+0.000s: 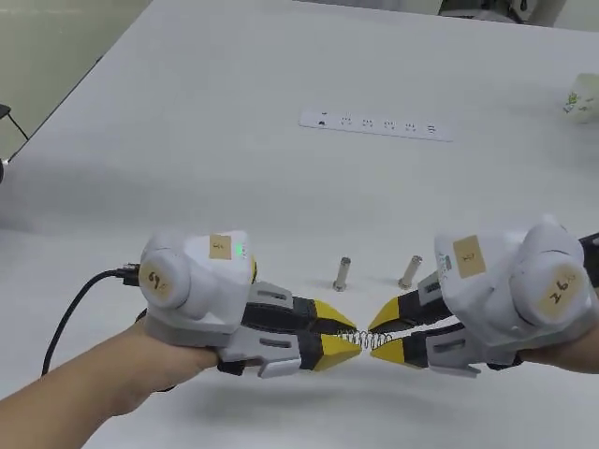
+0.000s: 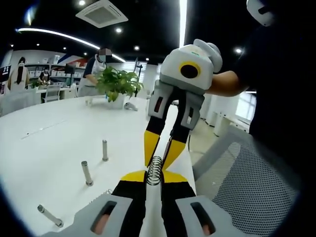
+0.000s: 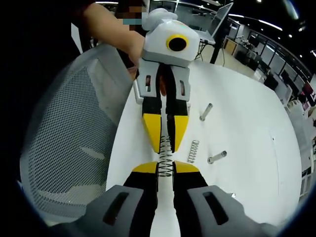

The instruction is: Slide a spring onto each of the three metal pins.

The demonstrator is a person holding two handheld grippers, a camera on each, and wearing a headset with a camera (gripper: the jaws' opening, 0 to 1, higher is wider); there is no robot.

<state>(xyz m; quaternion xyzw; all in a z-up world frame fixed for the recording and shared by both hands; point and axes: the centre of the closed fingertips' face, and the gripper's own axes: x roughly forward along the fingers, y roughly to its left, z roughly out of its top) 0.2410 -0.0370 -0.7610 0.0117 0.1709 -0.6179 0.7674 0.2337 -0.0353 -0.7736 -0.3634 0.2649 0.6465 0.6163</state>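
Spring (image 1: 365, 339) bridged the left gripper (image 1: 353, 335) and right gripper (image 1: 377, 339), tip to tip, both sets of fingers pinching its ends. Metal pins (image 1: 343, 273) stood on the white tabletop (image 1: 281, 178).

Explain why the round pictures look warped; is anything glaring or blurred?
Left gripper view: fisheye curves the table; the ceiling light strip glares. Right gripper view: same bulge, bending the chair mesh. Head view: straight, sharp, even light, soft shadow beneath the left claw and right claw holding the spring.
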